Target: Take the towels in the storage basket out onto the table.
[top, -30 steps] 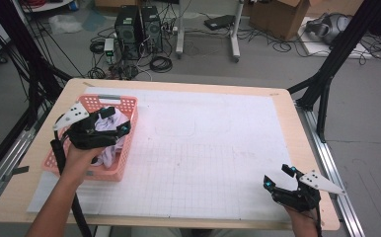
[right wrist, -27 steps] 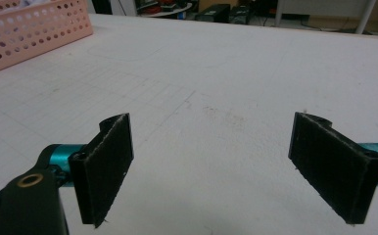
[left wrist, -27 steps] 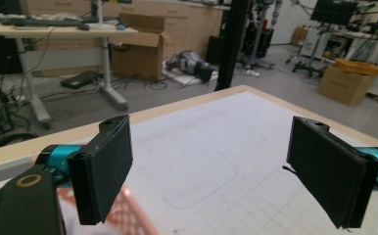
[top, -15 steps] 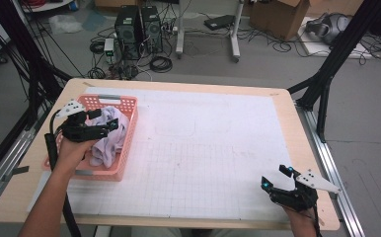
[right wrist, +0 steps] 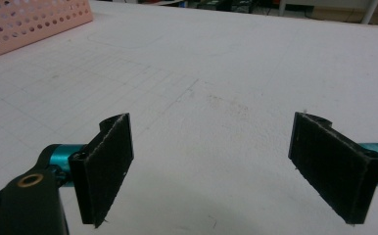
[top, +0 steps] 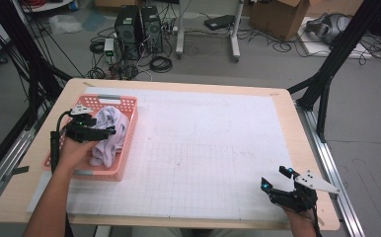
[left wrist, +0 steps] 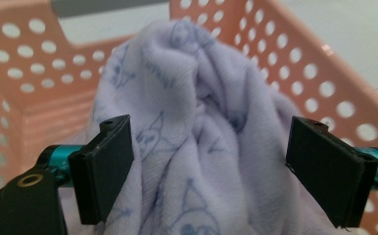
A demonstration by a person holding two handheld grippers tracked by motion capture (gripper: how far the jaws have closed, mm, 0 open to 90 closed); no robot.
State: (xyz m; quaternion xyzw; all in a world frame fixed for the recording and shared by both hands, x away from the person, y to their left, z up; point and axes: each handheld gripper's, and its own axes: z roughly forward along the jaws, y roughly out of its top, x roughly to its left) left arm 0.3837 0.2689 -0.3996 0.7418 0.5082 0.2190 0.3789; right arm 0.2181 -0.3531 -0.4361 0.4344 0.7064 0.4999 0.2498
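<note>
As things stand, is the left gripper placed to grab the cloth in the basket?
Probably yes. The left gripper is over the pink basket with its jaws open on either side of the bunched white cloth, and nothing lies between them. The cloth rises above the basket walls, so those should not block closing.

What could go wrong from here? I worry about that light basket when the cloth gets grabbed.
The left gripper stands open around the cloth, so it may pinch only a loose fold that slips. The cloth fills the pink basket, which might drag or tip. The right gripper is too far to steady it.
</note>
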